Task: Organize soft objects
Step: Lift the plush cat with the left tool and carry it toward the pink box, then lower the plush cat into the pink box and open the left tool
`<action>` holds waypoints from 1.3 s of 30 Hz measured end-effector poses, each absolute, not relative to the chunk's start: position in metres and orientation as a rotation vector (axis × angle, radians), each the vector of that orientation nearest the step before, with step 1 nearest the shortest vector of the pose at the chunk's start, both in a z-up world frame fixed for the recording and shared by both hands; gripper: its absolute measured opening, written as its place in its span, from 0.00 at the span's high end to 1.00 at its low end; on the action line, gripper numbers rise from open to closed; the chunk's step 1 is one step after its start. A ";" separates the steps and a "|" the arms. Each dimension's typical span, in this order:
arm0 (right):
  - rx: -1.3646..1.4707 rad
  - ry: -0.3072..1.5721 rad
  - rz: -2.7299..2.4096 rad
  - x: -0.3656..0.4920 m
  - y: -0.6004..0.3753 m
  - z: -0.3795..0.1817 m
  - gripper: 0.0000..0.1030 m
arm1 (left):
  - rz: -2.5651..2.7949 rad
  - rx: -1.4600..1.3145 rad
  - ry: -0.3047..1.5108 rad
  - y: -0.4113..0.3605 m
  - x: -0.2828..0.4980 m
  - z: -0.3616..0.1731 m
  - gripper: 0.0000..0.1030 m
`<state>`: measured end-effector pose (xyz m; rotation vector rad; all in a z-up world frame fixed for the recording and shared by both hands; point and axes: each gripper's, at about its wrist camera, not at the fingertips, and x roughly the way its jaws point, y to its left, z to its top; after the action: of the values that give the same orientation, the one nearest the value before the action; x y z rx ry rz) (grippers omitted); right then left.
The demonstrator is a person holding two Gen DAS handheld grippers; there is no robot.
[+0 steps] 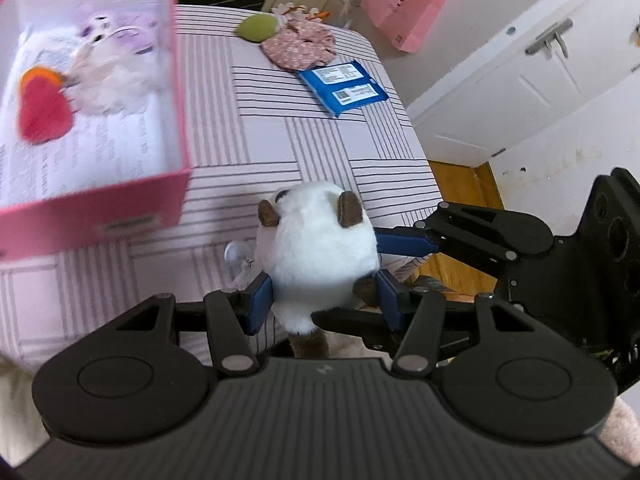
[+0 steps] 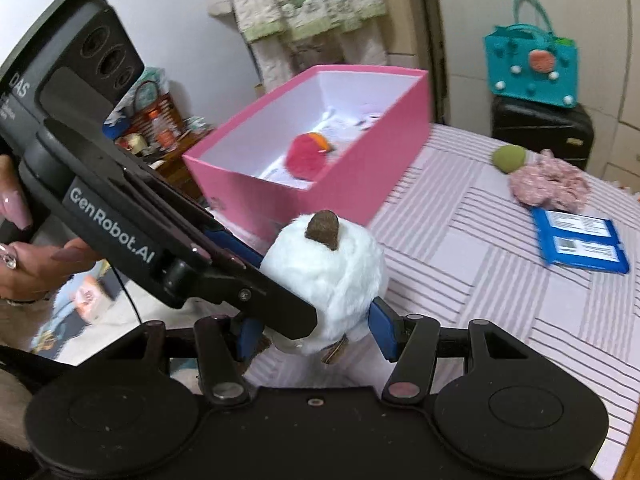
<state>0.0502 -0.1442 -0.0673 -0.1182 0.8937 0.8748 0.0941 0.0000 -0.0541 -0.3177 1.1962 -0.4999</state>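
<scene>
A white plush cat with brown ears [image 1: 320, 248] [image 2: 332, 276] is held above the striped pink bedcover. My left gripper [image 1: 322, 300] is shut on its lower body. My right gripper [image 2: 316, 332] also grips it, reaching in from the right in the left wrist view [image 1: 404, 240]. An open pink box [image 1: 120, 208] [image 2: 288, 192] stands ahead to the left. It holds a red plush [image 1: 42, 110] [image 2: 306, 154] and a white and purple plush [image 1: 116, 56].
On the bedcover lie a green ball [image 1: 256, 26] [image 2: 509, 159], a pink floral fabric piece [image 1: 300, 42] [image 2: 548, 184] and a blue packet [image 1: 344, 86] [image 2: 580, 246]. A teal bag [image 2: 530, 66] sits on a black case. The bed edge runs along the right.
</scene>
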 end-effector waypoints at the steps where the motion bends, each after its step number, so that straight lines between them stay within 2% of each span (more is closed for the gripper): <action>1: -0.120 0.900 0.891 0.049 -0.140 -0.064 0.40 | -0.491 -0.326 1.195 0.005 0.090 -0.051 0.48; 16: -0.219 0.713 0.976 0.048 -0.087 -0.004 0.40 | -0.394 -0.362 0.921 0.064 0.059 0.007 0.49; 28: -0.221 0.551 1.005 0.095 -0.047 0.019 0.39 | -0.344 -0.357 0.735 0.112 0.091 0.035 0.48; 34: -0.282 0.502 0.990 0.126 -0.026 0.010 0.39 | -0.314 -0.370 0.720 0.127 0.128 0.027 0.48; 39: -0.382 0.497 0.980 0.151 -0.010 -0.012 0.39 | -0.320 -0.419 0.799 0.139 0.170 -0.003 0.48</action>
<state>0.1515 -0.0104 -0.0120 -0.3823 0.4969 0.9799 0.1696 0.1385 -0.0030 -0.4193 0.7991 -0.3195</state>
